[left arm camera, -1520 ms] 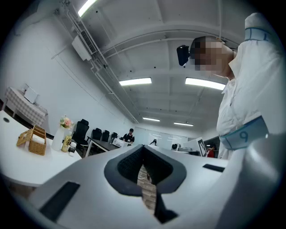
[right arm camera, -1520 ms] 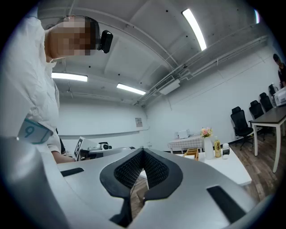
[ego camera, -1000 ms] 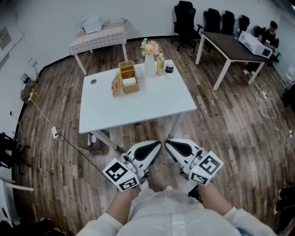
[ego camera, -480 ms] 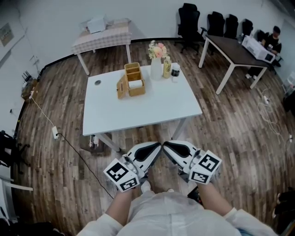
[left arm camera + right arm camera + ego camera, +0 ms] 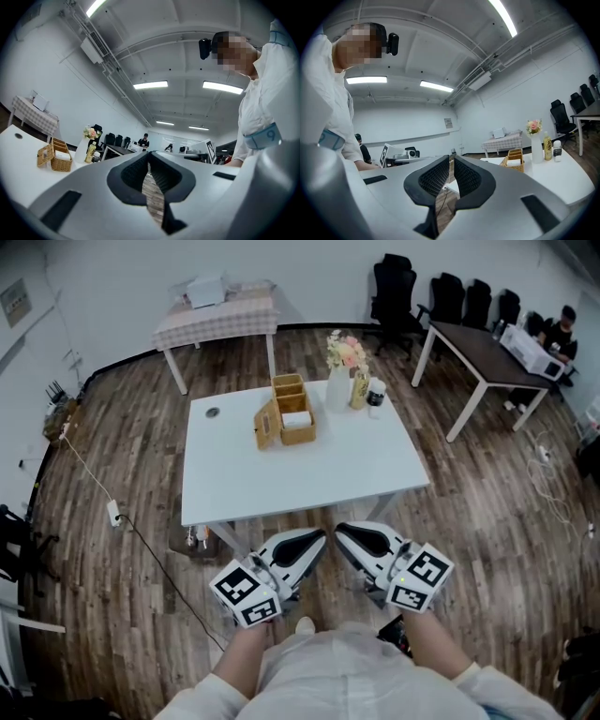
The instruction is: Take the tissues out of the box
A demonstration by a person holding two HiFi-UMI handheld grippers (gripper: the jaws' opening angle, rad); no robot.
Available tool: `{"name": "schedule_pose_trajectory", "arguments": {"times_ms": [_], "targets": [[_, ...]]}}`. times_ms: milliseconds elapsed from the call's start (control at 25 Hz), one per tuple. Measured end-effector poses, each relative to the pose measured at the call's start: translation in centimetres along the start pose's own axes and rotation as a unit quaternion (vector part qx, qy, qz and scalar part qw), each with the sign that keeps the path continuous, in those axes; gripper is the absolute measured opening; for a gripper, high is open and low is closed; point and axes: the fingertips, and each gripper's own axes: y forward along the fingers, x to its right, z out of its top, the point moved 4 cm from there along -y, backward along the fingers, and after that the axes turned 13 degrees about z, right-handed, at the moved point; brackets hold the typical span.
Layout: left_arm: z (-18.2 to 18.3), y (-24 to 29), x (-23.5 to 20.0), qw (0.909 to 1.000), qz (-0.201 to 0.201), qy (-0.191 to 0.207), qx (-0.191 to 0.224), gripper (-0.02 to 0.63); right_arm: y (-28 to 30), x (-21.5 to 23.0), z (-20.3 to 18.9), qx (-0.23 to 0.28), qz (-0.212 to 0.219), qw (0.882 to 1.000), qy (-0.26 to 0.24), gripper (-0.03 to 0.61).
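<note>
A wicker tissue box (image 5: 292, 420) with a white tissue showing in it stands at the far side of the white table (image 5: 309, 474). It also shows small in the left gripper view, as the wicker tissue box (image 5: 60, 160), and in the right gripper view, as the wicker tissue box (image 5: 514, 159). My left gripper (image 5: 322, 537) and right gripper (image 5: 341, 532) hang side by side close to my body, short of the table's near edge and well away from the box. The left gripper (image 5: 148, 161) and the right gripper (image 5: 452, 160) are both shut, with nothing between their jaws.
Beside the box stand a white vase of pink flowers (image 5: 339, 381), a yellow bottle (image 5: 361, 388) and a small jar (image 5: 376, 396). A cloth-covered table (image 5: 217, 315) is behind. To the right are a dark table (image 5: 487, 348), office chairs (image 5: 394, 287) and a seated person (image 5: 562, 329). A cable (image 5: 141, 535) crosses the wooden floor on the left.
The white table and the box have come nearer and shifted right in the head view. Both grippers keep their place in front of my body, still shut.
</note>
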Motion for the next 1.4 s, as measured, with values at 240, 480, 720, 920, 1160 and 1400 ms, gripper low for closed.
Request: {"name": "schedule_pose_trajectory", "arguments": {"times_ms": [240, 480, 720, 920, 1160, 1400], "targets": [[-0.1, 0.1, -2.4, 0.9999, 0.001, -0.012, -0.004, 0.014, 1.3, 1.5, -0.1, -0.003, -0.005, 1.0, 0.002, 0.048], [-0.4, 1.9, -5.5, 0.9997, 0.014, -0.017, -0.013, 0.028, 2.6, 5.0, -0.2, -0.009, 0.001, 1.0, 0.008, 0.082], [0.2, 5.1, -10.0, 0.9989, 0.039, -0.019, -0.02, 0.043, 5.0, 10.6, 0.5, -0.016, 0.026, 1.0, 0.009, 0.094], [0.9, 8.7, -13.8, 0.9978, 0.057, -0.023, -0.023, 0.046, 6.9, 16.1, 1.4, -0.021, 0.046, 0.999, 0.015, 0.097], [1.9, 12.9, -16.9, 0.9966, 0.072, -0.027, -0.031, 0.048, 8.2, 21.8, 3.1, -0.027, 0.059, 0.998, 0.019, 0.101], [2.3, 16.1, -19.3, 0.9949, 0.087, -0.024, -0.045, 0.052, 8.9, 26.4, 3.9, -0.038, 0.073, 0.996, 0.019, 0.12]]}}
